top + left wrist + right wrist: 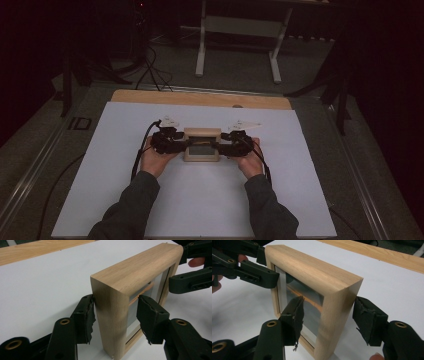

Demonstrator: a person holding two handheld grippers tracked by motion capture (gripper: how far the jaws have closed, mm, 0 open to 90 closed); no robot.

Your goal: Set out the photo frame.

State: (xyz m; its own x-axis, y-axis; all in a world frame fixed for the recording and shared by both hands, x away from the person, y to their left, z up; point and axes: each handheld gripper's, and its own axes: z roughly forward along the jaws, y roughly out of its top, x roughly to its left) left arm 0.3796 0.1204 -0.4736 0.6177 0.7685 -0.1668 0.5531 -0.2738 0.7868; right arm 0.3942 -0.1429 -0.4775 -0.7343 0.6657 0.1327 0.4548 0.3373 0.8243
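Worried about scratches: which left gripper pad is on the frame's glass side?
The right-hand pad in the left gripper view, before the glass pane; the other pad faces the frame's plain wood.

Open white sheet (pixel 200 200) is left across the lower, left and right frame; passage at centre is blocked by the wooden frame (pixel 201 134).

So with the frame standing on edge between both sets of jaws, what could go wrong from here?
1. The frame stands upright on a narrow edge; the right gripper has a visible gap at its outer jaw, so the frame may tip flat.
2. The left gripper has its inner jaw close to the glass; closing there could scratch it.
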